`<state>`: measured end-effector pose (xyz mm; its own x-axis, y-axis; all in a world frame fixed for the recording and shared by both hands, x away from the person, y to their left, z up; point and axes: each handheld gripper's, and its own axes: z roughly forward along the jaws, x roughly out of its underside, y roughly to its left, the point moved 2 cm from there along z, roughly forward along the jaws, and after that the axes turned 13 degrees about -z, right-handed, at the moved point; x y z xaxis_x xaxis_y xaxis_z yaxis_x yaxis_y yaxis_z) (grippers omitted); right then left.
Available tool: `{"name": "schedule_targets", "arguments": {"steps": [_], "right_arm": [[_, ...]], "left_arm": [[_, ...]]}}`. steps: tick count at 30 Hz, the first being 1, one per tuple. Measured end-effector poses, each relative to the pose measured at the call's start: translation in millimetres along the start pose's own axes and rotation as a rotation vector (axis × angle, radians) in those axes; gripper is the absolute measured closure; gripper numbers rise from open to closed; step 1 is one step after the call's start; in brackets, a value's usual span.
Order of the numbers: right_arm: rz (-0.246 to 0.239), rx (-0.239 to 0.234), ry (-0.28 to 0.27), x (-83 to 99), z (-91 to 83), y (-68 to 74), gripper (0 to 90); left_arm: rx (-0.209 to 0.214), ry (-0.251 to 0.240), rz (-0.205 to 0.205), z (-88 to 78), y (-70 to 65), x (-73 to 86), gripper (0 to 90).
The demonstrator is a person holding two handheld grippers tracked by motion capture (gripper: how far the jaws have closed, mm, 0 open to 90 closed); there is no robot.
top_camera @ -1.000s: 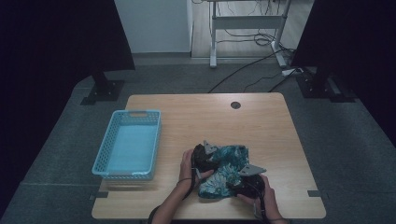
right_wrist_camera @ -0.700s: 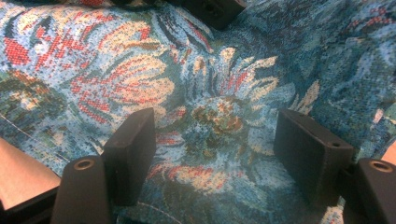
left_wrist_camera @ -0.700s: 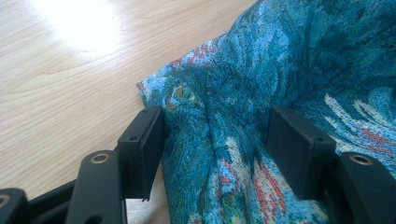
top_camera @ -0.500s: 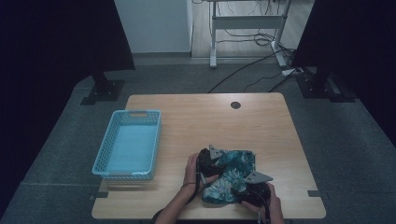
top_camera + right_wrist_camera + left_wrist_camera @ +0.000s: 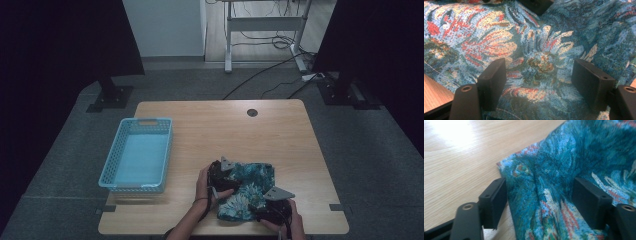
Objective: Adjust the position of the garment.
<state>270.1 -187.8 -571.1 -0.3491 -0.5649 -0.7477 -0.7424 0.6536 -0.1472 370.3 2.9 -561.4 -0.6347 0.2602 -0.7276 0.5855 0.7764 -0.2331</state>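
Now Both Claws Sit Wide on the Cloth

The left gripper (image 5: pixel 540 202) has just opened its jaws wider, with a fold of the blue flowery cloth (image 5: pixel 247 187) between them. The right gripper (image 5: pixel 539 82) is wide open over the cloth, near the table's (image 5: pixel 210 125) front edge.

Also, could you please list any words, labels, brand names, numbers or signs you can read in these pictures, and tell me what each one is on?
There is no readable text.
The patterned cloth carries only a woven flower and feather design, seen close in both gripper views, with no tag in sight.
The blue basket has plain perforated walls, no label.
The wooden table is bare of print; its dark round spot is a hole, not a sign.
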Motion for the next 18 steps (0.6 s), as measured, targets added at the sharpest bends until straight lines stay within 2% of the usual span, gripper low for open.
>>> {"name": "schedule_targets", "arguments": {"steps": [2,5,7,12,14,18], "right_arm": [[0.001,-0.006,0.001,-0.4,0.2,-0.5,25.8],[0.037,-0.023,-0.002,-2.3,0.4,-0.9,21.6],[0.041,-0.013,-0.018,-4.9,-0.7,-0.6,21.4],[0.019,0.011,-0.069,-12.7,-10.4,1.8,21.4],[0.015,0.018,-0.073,-13.0,-12.8,2.9,21.5],[0.011,0.025,-0.068,-9.9,-16.3,4.3,21.5]], "left_arm": [[0.014,-0.007,-0.019,-6.5,1.8,-0.5,25.4],[0.036,-0.026,-0.048,-18.5,5.3,-0.8,25.4],[0.05,-0.037,-0.066,-26.7,7.9,-0.5,25.7],[0.065,-0.054,-0.085,-41.5,12.6,3.0,27.2],[0.064,-0.051,-0.082,-44.3,13.8,4.2,27.3],[0.069,-0.054,-0.101,-49.4,16.9,8.1,27.8]]}}
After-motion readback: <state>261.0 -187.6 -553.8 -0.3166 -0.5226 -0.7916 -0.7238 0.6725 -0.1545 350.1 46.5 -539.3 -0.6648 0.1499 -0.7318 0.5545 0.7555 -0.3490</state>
